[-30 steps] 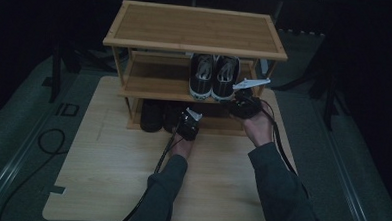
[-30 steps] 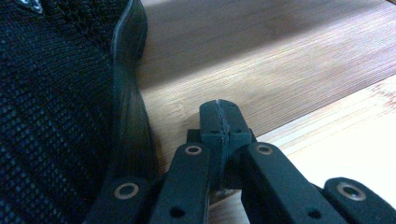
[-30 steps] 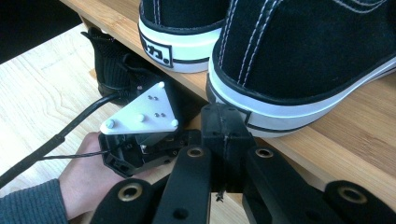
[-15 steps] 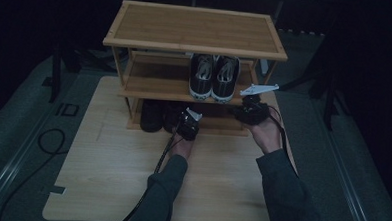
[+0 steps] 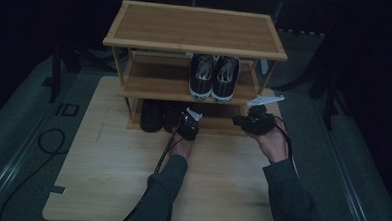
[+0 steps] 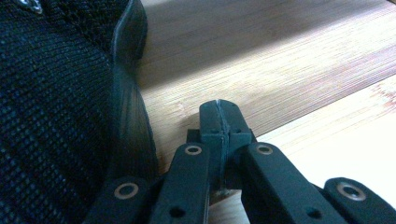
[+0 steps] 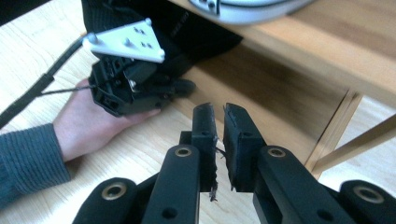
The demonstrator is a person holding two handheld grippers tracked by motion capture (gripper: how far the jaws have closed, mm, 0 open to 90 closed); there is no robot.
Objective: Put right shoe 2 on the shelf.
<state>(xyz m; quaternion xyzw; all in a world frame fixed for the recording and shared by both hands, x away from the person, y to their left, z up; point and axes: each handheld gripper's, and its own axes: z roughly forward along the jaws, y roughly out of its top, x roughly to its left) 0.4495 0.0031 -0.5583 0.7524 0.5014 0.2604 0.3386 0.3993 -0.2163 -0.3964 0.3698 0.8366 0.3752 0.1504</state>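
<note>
A bamboo shoe rack [image 5: 195, 28] stands on the wooden table [image 5: 221, 181]. A pair of black sneakers with white soles [image 5: 214, 79] sits on its middle shelf. Black shoes [image 5: 153, 116] stand on the bottom shelf. My left gripper [image 5: 184, 119] rests at the bottom shelf, shut with nothing in it [image 6: 219, 105], right beside a black mesh shoe [image 6: 56, 116]. My right gripper [image 5: 238, 121] hovers in front of the rack's right half and points left toward the left gripper [image 7: 187, 86]. Its jaws [image 7: 219, 108] have just been opening and stand a narrow gap apart, with nothing held.
The rack's right leg [image 7: 359, 144] is close to my right gripper. A cable [image 5: 162, 154] trails from the left gripper along the forearm. Another cable [image 5: 42, 141] loops on the floor at the left. Dark stands [image 5: 330, 91] rise at the right.
My right hand has drifted right and toward the near edge, away from the middle shelf, and its jaws have parted slightly. The left hand has not moved.
</note>
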